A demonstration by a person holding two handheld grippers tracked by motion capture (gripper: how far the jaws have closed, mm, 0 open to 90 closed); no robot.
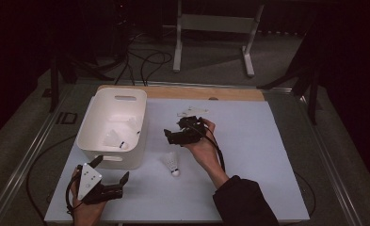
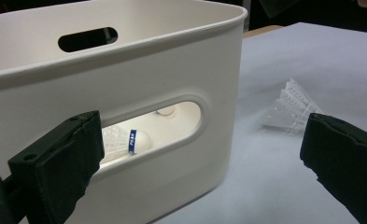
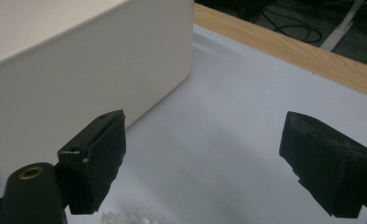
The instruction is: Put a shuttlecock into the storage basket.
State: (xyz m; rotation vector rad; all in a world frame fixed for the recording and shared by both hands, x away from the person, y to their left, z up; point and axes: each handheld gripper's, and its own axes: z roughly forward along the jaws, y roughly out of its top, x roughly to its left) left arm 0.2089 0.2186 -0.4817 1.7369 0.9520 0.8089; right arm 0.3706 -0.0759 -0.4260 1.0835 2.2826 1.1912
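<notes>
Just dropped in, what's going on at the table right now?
A person is clearing shuttlecocks into the white bin. At least one shuttlecock already lies inside. Another shuttlecock lies on the table, beside the bin. The right gripper hovers open above it; the left gripper waits open by the bin's near wall.

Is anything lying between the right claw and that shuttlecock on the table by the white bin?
Nothing visible blocks it. The shuttlecock lies on bare table just below the open right claw, and the white bin stands off to its left, clear of that short path.
</notes>
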